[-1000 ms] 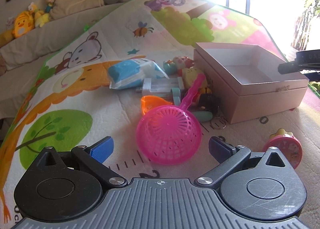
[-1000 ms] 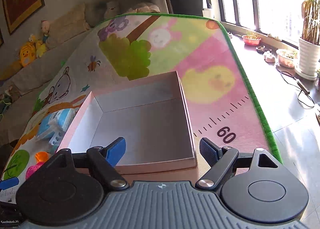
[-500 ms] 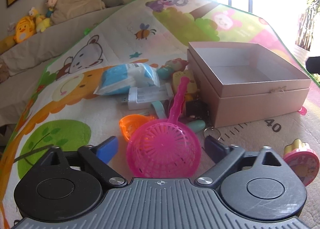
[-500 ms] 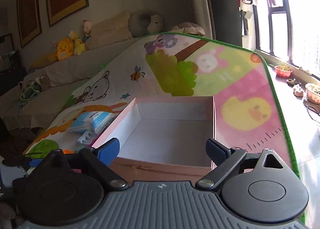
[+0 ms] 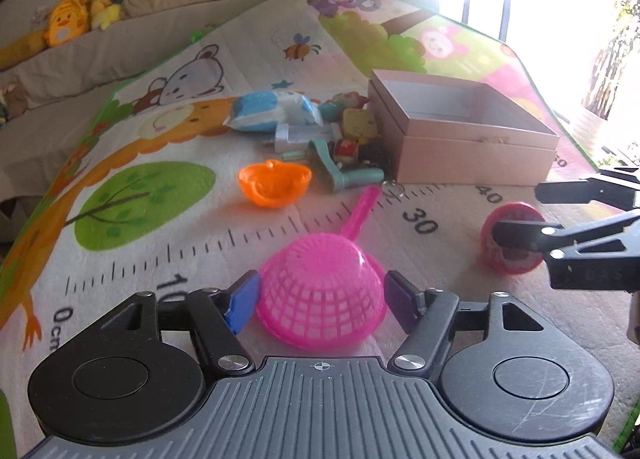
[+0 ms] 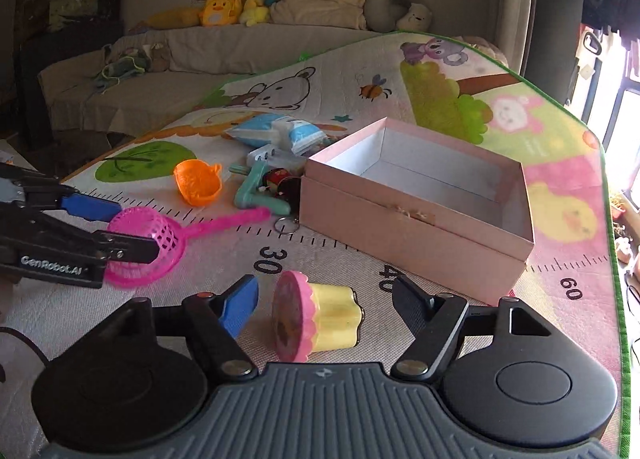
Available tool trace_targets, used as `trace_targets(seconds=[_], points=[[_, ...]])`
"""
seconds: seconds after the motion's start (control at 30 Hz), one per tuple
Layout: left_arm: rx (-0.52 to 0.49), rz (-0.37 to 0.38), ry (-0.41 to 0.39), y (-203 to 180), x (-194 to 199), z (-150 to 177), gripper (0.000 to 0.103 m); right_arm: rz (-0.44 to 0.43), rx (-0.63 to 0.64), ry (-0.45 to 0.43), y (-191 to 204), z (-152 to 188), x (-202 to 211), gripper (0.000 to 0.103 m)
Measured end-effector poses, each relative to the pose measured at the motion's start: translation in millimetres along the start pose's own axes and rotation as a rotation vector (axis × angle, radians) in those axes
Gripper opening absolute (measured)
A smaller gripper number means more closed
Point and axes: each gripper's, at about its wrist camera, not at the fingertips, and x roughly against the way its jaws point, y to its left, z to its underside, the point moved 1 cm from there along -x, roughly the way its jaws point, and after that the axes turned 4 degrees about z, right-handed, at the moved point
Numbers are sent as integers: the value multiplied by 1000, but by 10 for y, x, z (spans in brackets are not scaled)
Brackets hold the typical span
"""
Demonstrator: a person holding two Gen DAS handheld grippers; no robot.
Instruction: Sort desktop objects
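Left hand-held gripper (image 5: 320,301): jaws spread wide, straddling the dome of the pink strainer (image 5: 322,301). The blue pad sits just beside the strainer's left rim and the dark pad just beside its right rim; contact cannot be confirmed, no clamp evident. Strainer lies mouth-down on the play mat (image 5: 160,251), handle pointing away toward the toy pile.

Right hand-held gripper (image 6: 324,301): jaws wide open on either side of the cupcake toy (image 6: 316,319), both fingers apart from it. Toy lies on its side, pink top facing left, yellow base to the right, near the printed "30" and "40" marks.

Pink box (image 6: 416,215): open, interior bare, on the mat beyond the cupcake toy. Orange cup (image 6: 197,182), teal toy (image 6: 252,195), blue packet (image 6: 276,131) and key ring (image 6: 286,226) are clustered left of the box.
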Motion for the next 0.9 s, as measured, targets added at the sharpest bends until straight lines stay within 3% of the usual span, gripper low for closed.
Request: trace_targets(seconds=[0.07,0.1,0.17,0.3,0.37,0.4,0.47,0.53,0.6,0.67,0.9], points=[[28,-5,-3,21,30,39,88,-13,-35,47,-28,-7,-95,49],[38,-6,-6,35,43,44,89,-31,-68,66,-63,-10,-123,46],[45,-6,-17,51,73,45,94,-93,-167,112,-182,-16,-145,44],[21,-11,-32,37,118,48,96,-398,-542,241,-607,88,-205,42],[14,-6,-24,17,106,64,96,-433,-629,243,-734,185,-207,42],[10,-5,-19,9,98,70,97,-387,-634,220,-766,223,-166,45],[-3,-8,-11,-15,84,94,98,-286,-602,167,-808,249,-58,63],[-13,-12,-10,-29,77,111,99,-162,-502,100,-776,240,91,72],[-21,-15,-5,-37,58,122,99,-23,-361,38,-694,223,244,89],[-24,-15,1,-45,29,127,99,53,-260,3,-616,256,352,98],[-53,-42,18,-62,-182,58,99,38,-142,-22,-475,437,588,103]])
